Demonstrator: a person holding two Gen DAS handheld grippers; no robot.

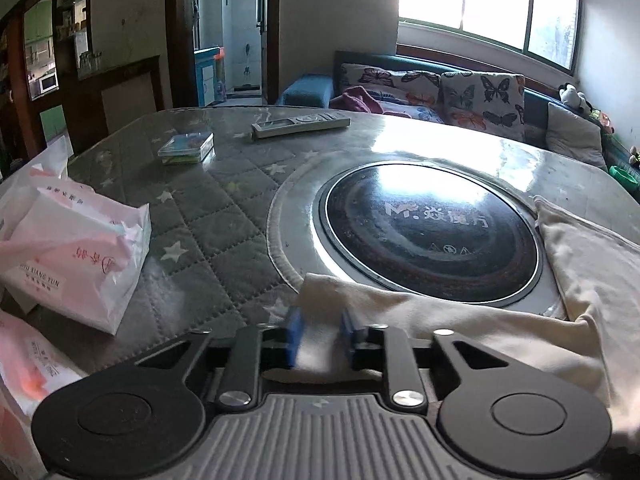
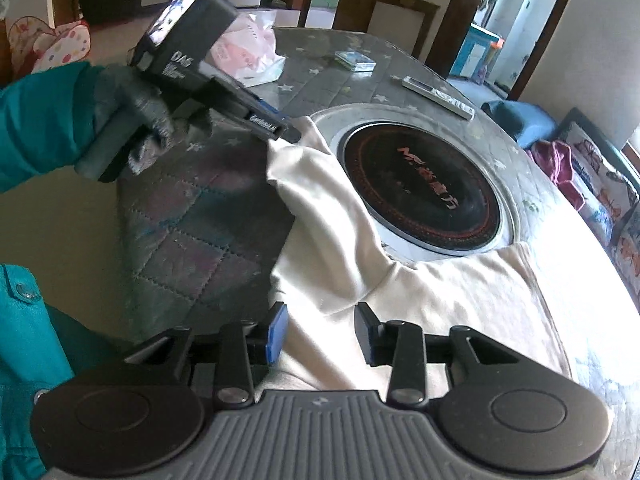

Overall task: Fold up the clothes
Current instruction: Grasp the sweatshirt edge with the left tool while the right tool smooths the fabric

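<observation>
Cream garment (image 2: 420,292) lies on the quilted table (image 2: 188,236), partly over the rim of the inset hob (image 2: 424,188). Its sleeve (image 2: 320,184) runs long-axis from the body toward the far-left, cuff pointing away. Left gripper (image 2: 286,134) is clamped on the cuff. Right gripper (image 2: 320,334) stands apart over the body, pinching nothing. Risk: thin cuff hold may slip when pulled; fabric could snag on the hob rim.

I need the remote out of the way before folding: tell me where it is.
The remote control lies on the far side of the table, beyond the round black hob, with the small card box to its left in the left wrist view.
</observation>
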